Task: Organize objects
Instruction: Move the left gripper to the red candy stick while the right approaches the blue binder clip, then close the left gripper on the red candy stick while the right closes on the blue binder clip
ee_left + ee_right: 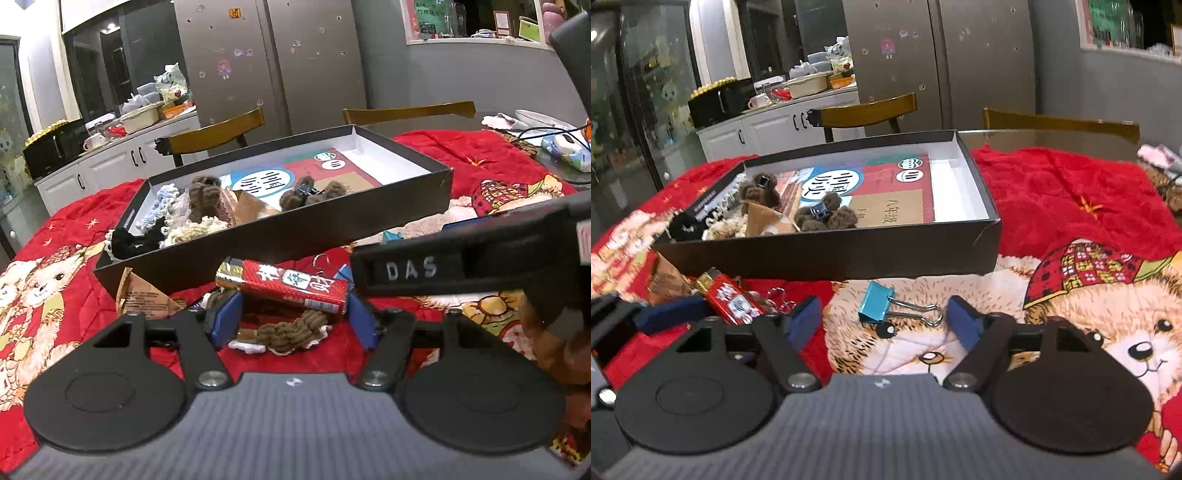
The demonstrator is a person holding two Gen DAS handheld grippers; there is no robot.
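Bedding in red with a bear print (1071,206) is lying under everything. Ahead of both jaws, a black box (295,236) is holding a booklet (879,184) and brown crocheted clips (827,216). Only the left view is showing a brown knitted piece (288,332) and a red pack (295,284) between the left gripper (295,317)'s released jaws. Only the right view is showing a blue binder clip (879,304) lying untouched between the right gripper (882,321)'s parted jaws.

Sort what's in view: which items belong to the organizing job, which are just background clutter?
Job items:
- black box, partly filled
- blue binder clip, between the right gripper fingers, not pinched
- red packet and brown knitted piece, at the left gripper

Just lying about:
- red blanket
- wooden chairs
- fridge
- counter clutter
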